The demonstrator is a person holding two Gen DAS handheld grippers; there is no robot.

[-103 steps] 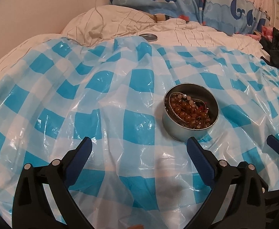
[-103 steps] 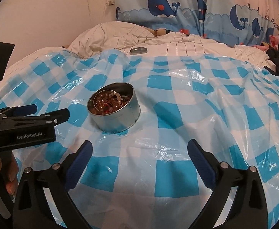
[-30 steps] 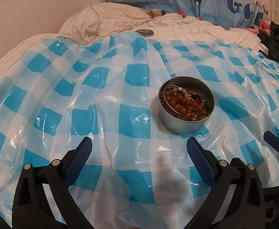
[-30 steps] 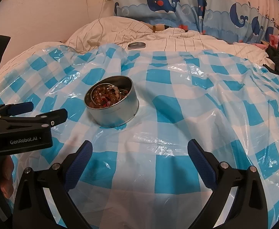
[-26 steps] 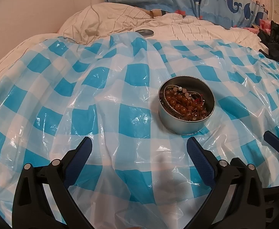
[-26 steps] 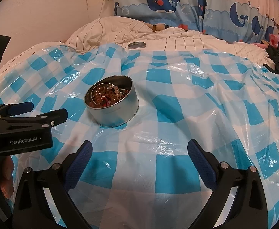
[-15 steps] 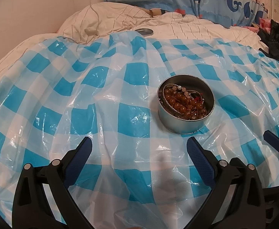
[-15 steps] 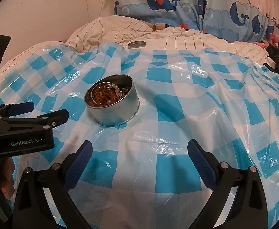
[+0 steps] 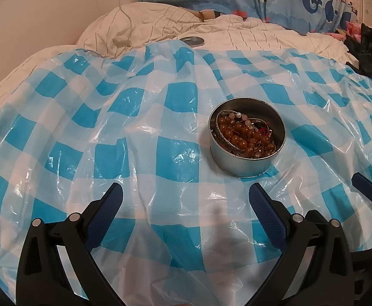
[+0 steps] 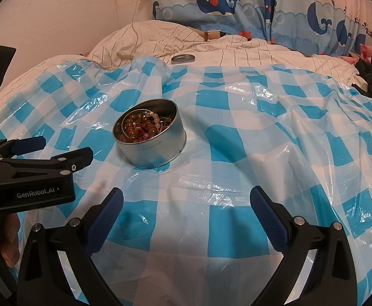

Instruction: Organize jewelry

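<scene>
Round tin [image 9: 247, 153] full of beaded jewelry [image 9: 244, 135] on checkered plastic sheet [image 9: 109, 127] over bed. Left gripper [image 9: 184, 204] and right gripper [image 10: 186, 200]: jaws spread, empty, short of tin.

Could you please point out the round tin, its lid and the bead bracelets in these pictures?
Round tin [image 10: 158, 153], right wrist view, outer side wall.
Lid [image 10: 183, 58], right wrist view, flat top.
Bead bracelets [image 9: 244, 135], left wrist view, brown beads.

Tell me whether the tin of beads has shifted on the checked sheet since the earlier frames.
No. The tin sits on the same blue square of the checked sheet, equally far from the lid; only the cameras moved.
</scene>
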